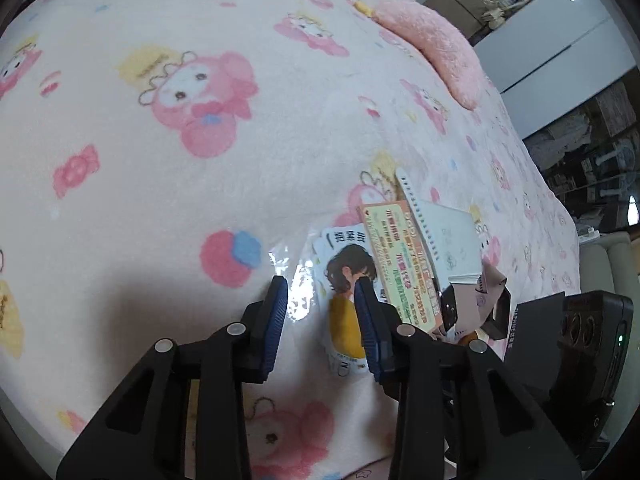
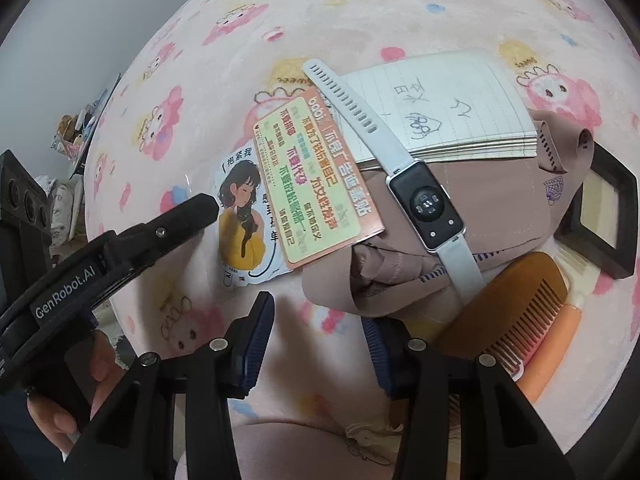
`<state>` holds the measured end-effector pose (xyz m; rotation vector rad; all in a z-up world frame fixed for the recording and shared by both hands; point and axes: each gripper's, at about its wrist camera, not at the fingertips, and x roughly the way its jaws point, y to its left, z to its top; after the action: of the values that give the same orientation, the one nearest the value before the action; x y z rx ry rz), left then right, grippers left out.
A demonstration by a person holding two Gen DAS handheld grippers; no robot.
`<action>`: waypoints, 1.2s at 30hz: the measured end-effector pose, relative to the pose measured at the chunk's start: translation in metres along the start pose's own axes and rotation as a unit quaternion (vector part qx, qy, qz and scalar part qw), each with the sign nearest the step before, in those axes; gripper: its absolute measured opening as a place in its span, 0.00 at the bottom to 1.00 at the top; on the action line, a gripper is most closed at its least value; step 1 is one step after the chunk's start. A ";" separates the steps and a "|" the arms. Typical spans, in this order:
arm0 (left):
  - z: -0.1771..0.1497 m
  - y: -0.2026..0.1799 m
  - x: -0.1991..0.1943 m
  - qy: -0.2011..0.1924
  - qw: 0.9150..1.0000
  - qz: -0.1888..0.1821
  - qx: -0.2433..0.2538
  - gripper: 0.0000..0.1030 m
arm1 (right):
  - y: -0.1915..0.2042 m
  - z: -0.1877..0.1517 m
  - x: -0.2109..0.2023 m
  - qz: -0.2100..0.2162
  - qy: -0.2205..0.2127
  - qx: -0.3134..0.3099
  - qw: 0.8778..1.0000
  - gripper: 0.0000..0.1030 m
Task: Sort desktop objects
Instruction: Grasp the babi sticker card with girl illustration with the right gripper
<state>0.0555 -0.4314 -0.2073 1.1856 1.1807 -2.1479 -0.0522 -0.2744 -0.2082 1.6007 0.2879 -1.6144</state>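
Note:
A heap of small items lies on the pink cartoon blanket [image 1: 160, 200]. It holds a girl picture card [image 2: 240, 224] in a clear sleeve, an orange-green card [image 2: 316, 184], a white-strapped smartwatch [image 2: 428, 204], a lined notebook [image 2: 440, 104], a brown pouch [image 2: 460, 248] and a wooden comb [image 2: 508, 308]. My left gripper [image 1: 320, 284] hovers open over the girl picture card [image 1: 344, 280], pads apart from it. My right gripper [image 2: 316, 312] is open just short of the pouch's near edge, with only blanket between its fingers.
A black picture frame [image 2: 604, 216] lies right of the pouch, and an orange handle [image 2: 556, 344] sits under the comb. A pink plush cushion [image 1: 436, 52] rests at the blanket's far right. The left gripper's finger [image 2: 192, 212] crosses the right wrist view from the left.

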 end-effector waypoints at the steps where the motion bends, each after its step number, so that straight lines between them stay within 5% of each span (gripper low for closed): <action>1: 0.002 0.005 0.003 0.003 1.000 -0.003 -0.009 0.34 | 0.002 0.002 0.002 0.004 0.004 -0.001 1.000 0.40; 5: -0.004 0.010 0.016 0.015 0.999 -0.018 -0.030 0.31 | 0.003 0.010 0.018 0.002 0.022 0.020 1.000 0.40; 7: -0.009 0.004 0.013 0.012 1.000 -0.007 -0.014 0.12 | 0.002 0.012 0.020 0.004 0.020 0.028 0.999 0.40; 9: -0.017 -0.001 0.006 0.017 0.999 -0.027 -0.011 0.06 | 0.001 0.010 0.015 0.005 0.007 0.034 0.999 0.40; 14: -0.044 -0.013 -0.002 0.063 0.997 -0.036 0.012 0.09 | 0.002 0.003 0.000 -0.001 -0.025 0.041 0.999 0.40; 16: -0.047 -0.007 -0.008 0.063 0.998 -0.028 0.011 0.28 | 0.002 -0.002 -0.004 -0.004 -0.026 0.044 0.999 0.40; 18: -0.040 -0.001 -0.019 0.034 0.999 -0.024 0.012 0.36 | 0.001 -0.007 -0.003 -0.002 -0.014 0.042 0.999 0.40; 23: -0.005 -0.001 -0.019 -0.042 0.998 -0.008 0.049 0.36 | -0.012 -0.002 0.004 0.003 -0.003 0.047 0.999 0.40; 28: 0.011 -0.008 0.017 0.007 0.997 0.004 0.071 0.26 | -0.006 0.008 0.012 0.015 -0.015 0.050 0.999 0.40; 36: -0.035 -0.027 0.003 0.077 0.993 -0.046 0.079 0.26 | -0.011 0.007 0.002 0.021 -0.030 0.049 0.998 0.38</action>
<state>0.0527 -0.3871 -0.2072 1.4124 1.1681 -2.2894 -0.0644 -0.2726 -0.2131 1.6170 0.1461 -1.6631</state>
